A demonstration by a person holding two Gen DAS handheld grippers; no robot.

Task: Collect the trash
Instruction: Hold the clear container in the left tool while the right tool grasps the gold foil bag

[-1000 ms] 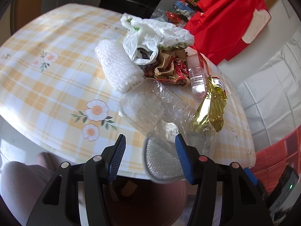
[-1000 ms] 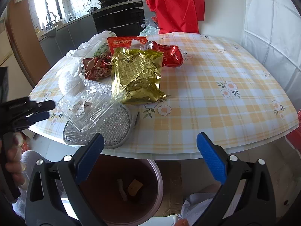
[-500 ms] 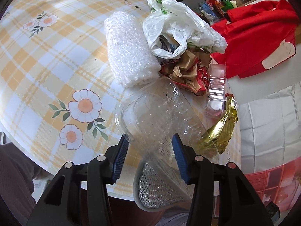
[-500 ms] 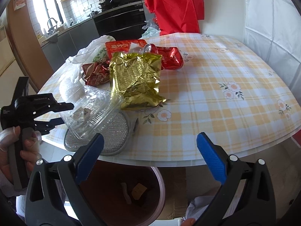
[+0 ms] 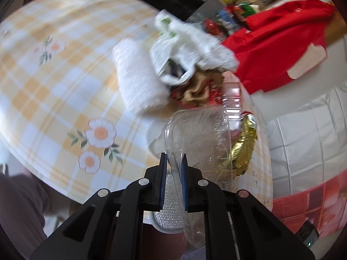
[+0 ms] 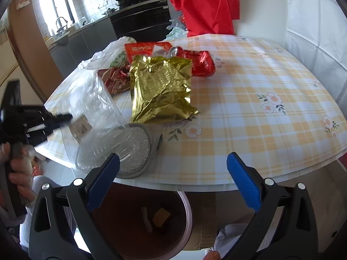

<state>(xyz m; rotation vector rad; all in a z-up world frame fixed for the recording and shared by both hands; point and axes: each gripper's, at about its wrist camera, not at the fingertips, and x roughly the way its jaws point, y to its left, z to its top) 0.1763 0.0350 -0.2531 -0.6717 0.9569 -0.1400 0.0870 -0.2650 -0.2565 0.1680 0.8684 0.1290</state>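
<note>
Left gripper (image 5: 173, 162): blue-padded jaws pressed nearly together, pinching the thin near edge of a clear crinkled plastic clamshell container (image 5: 199, 134). The container is tilted up off the table at its far end; in the right wrist view it (image 6: 97, 117) leans over a round grey mesh-faced disc (image 6: 138, 149) lying at the table edge.

Right gripper (image 6: 173, 173): jaws spread wide, nothing between them, held above a brown round bin (image 6: 147, 218) under the table rim.

Just beyond the container: crumpled gold foil bag (image 6: 160, 88), then a crushed red can (image 6: 199, 62), a red printed packet (image 6: 143, 49), a white plastic bag (image 5: 190, 43) and a white bubble-wrap roll (image 5: 138, 80). All lie on a yellow-checked flowered tablecloth (image 6: 260, 108). A red cloth (image 6: 203, 4) hangs behind the table.
</note>
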